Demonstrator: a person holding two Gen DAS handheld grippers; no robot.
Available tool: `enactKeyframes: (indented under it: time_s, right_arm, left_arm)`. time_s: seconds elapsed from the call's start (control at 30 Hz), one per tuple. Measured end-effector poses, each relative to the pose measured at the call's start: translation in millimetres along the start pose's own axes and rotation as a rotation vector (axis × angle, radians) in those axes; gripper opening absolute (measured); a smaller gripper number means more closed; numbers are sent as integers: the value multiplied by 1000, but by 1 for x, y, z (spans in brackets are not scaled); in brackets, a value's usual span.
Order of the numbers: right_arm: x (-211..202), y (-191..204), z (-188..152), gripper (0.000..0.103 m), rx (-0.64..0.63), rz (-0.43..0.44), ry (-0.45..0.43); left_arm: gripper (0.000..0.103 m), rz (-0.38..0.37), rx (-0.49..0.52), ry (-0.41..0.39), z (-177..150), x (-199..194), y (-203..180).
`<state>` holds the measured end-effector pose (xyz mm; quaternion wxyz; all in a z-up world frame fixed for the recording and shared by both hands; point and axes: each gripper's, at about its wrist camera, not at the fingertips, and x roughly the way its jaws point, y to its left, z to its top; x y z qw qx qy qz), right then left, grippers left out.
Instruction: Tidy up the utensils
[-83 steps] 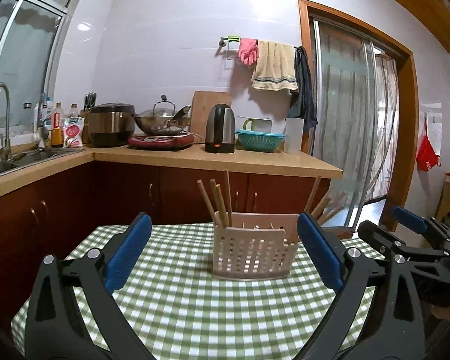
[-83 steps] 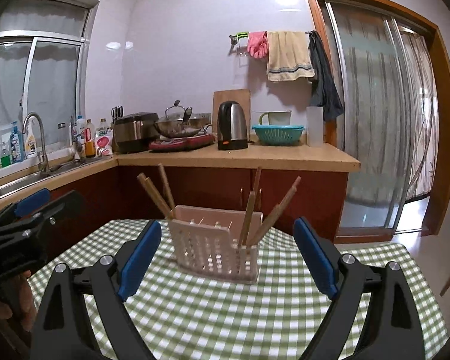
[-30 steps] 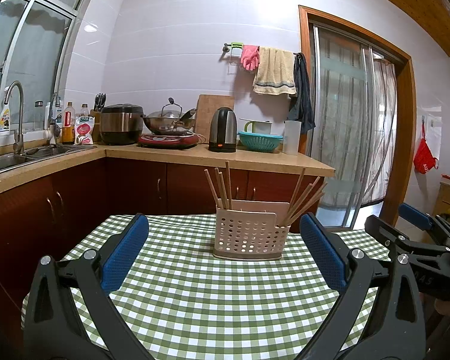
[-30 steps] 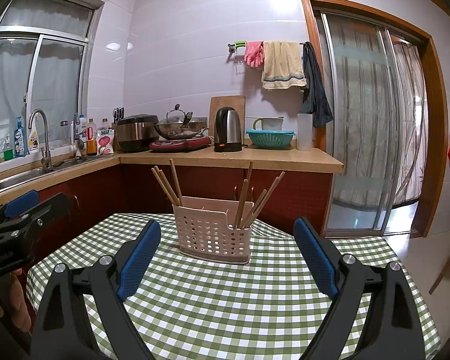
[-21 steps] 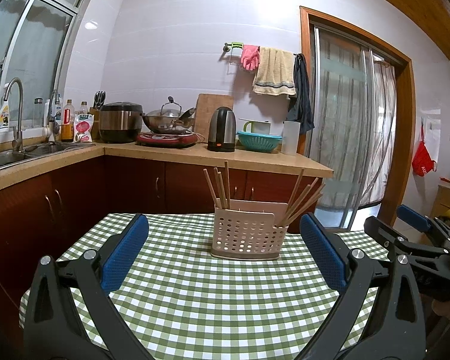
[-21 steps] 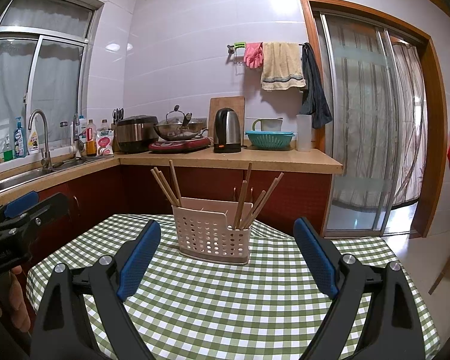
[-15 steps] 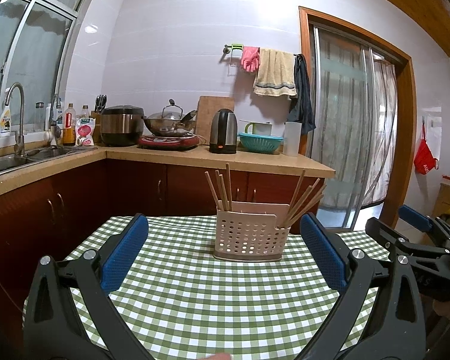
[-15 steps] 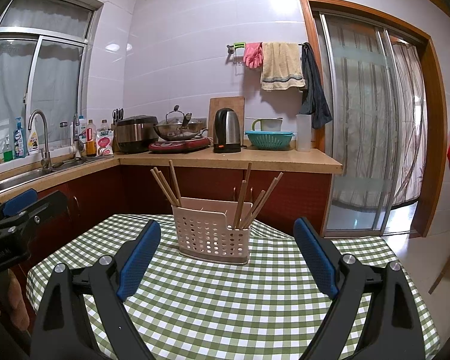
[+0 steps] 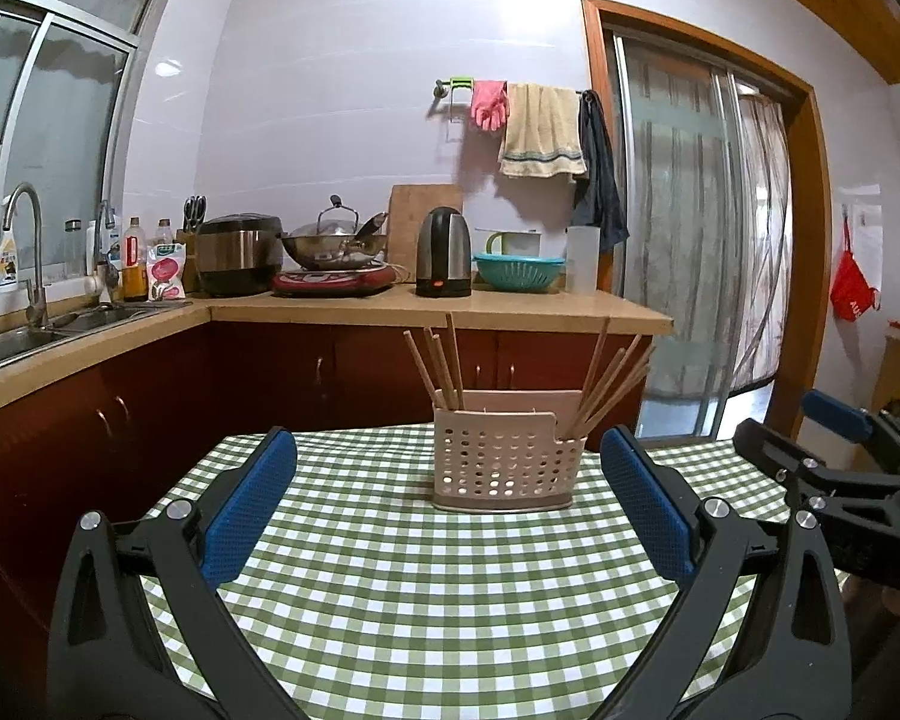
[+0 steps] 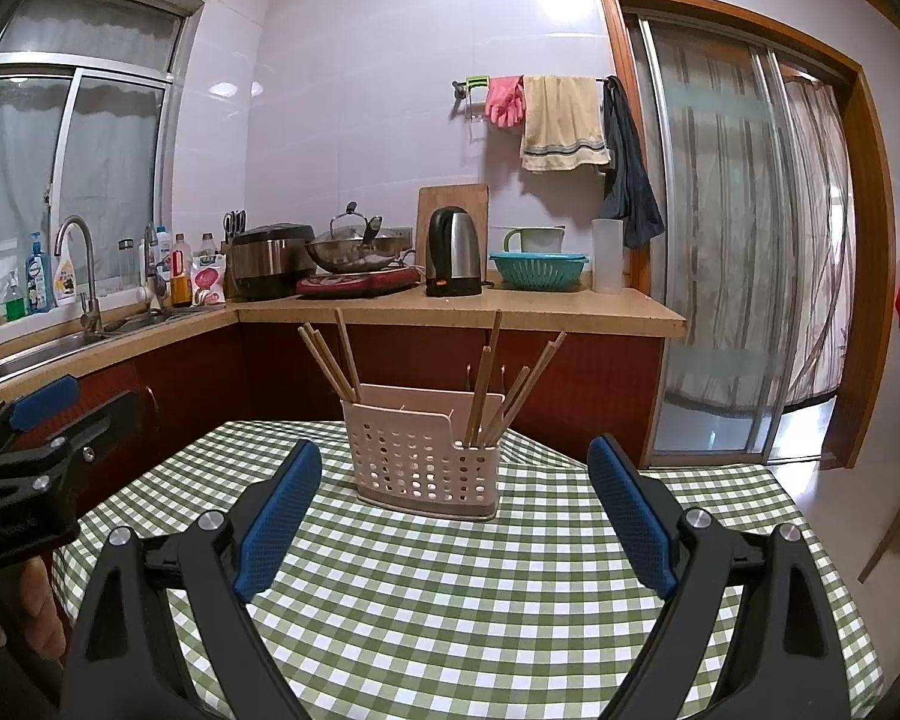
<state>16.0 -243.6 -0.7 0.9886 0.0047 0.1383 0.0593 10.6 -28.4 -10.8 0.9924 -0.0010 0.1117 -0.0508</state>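
A beige perforated utensil holder [image 9: 501,462] stands on the green checked table [image 9: 426,588]. Wooden chopsticks stand in it in two bunches, one at its left end [image 9: 441,363] and one at its right end [image 9: 612,378]. The holder also shows in the right wrist view [image 10: 429,462], with chopsticks at its left [image 10: 330,360] and right [image 10: 504,390]. My left gripper [image 9: 450,504] is open and empty, held back from the holder above the table. My right gripper [image 10: 453,516] is open and empty, also short of the holder. Each gripper shows at the edge of the other's view.
A wooden counter [image 9: 450,312] runs behind the table with a rice cooker [image 9: 237,261], wok [image 9: 336,246], kettle [image 9: 444,252] and teal colander [image 9: 519,270]. A sink [image 9: 36,330] is at the left. A sliding glass door [image 9: 696,276] is at the right.
Both grippers have drawn back from the holder since the oldest frames, so it looks smaller and further off. In the last second there is only slight drift.
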Motion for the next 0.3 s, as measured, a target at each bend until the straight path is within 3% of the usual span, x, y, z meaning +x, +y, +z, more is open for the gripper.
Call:
enactKeyframes:
  time_s: [0.3]
  right_arm:
    - [27, -12, -14, 88, 17, -31, 58]
  left_arm:
    - [99, 26, -25, 137, -23, 47, 17]
